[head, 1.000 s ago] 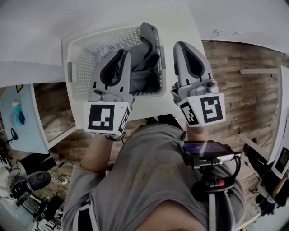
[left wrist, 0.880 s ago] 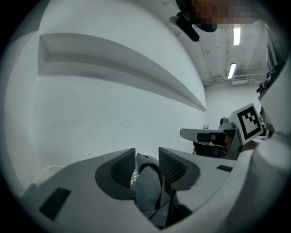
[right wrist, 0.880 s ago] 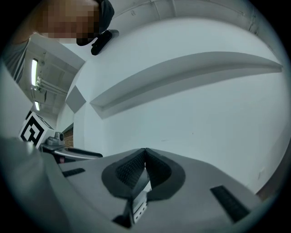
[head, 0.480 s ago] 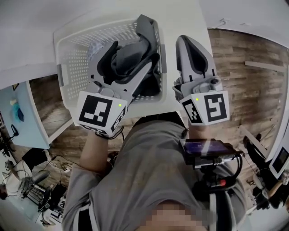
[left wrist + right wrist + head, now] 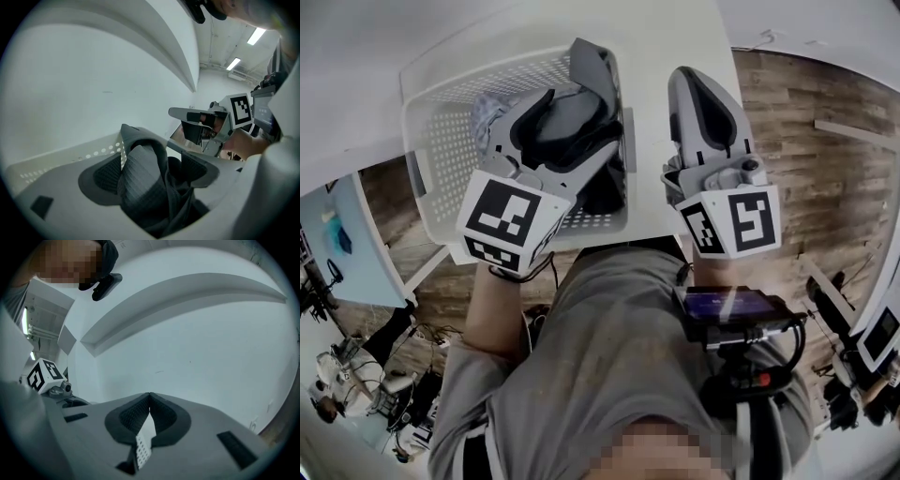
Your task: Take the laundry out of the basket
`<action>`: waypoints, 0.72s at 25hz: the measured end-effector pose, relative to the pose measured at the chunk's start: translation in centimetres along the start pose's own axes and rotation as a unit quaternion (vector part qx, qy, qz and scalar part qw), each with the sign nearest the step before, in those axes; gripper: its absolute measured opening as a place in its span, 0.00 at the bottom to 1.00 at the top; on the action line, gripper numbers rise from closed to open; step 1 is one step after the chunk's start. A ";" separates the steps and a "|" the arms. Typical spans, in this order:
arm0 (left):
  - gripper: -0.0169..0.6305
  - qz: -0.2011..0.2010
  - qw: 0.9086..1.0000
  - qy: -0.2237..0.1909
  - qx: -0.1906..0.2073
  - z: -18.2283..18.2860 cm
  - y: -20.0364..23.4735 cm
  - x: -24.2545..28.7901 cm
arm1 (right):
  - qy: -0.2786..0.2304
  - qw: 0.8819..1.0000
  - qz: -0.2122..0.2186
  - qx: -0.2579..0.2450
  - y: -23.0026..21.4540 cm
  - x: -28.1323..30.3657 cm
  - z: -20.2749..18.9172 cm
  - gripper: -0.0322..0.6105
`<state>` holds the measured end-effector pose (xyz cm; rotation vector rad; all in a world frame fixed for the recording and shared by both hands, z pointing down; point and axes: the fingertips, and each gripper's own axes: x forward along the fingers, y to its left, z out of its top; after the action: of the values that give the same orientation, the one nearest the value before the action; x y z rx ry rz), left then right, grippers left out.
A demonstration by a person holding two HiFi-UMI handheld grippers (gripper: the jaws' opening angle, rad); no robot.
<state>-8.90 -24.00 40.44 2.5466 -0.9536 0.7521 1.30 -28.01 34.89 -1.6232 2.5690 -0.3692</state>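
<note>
- White table (image 5: pixel 675 37) over a wooden floor (image 5: pixel 806 122) bears the perforated basket (image 5: pixel 431 159). The left gripper (image 5: pixel 581 117) hides the basket's near corner.
- Only the head view shows a pale cloth (image 5: pixel 487 108) inside the basket, mostly covered by that gripper.
- Left gripper view: the jaws have just been opening and stand spread wide, with the dark grey laundry (image 5: pixel 145 187) between the pads, unpinched.
- Right gripper (image 5: pixel 686 77) hangs beside the basket, its jaws pressed together on nothing. Its own view shows only a sliver of the basket mesh.

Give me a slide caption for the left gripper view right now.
Left gripper, jaws just opened wide, with a dark grey garment between them, not yet clamped, above the white laundry basket.
</note>
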 end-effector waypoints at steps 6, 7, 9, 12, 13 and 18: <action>0.63 0.011 1.000 0.029 0.003 -0.7 0.7 1.2 | 0.004 1.000 -0.005 0.009 -1.6 1.0 -0.4 0.06; 0.58 0.018 0.999 0.032 0.004 -0.8 1.0 1.2 | 0.005 1.000 -0.005 0.010 -1.8 1.2 -0.5 0.06; 0.36 0.037 0.999 0.033 0.002 -0.9 1.7 1.2 | 0.008 1.000 -0.004 0.012 -2.1 1.5 -0.8 0.06; 0.23 0.050 0.998 0.036 -0.002 -1.2 2.2 1.2 | 0.011 1.000 -0.001 0.014 -2.4 1.7 -1.0 0.06; 0.21 0.051 0.998 0.038 -0.003 -1.2 2.2 1.2 | 0.011 1.000 0.000 0.014 -2.5 1.8 -1.0 0.06; 0.12 0.057 0.998 0.040 -0.009 -1.4 2.1 1.0 | 0.008 1.000 0.007 0.013 -2.3 1.8 -0.6 0.06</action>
<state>-10.20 -25.42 42.39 2.4434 -1.0810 0.8674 2.47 -30.48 36.11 -1.5990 2.5736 -0.4144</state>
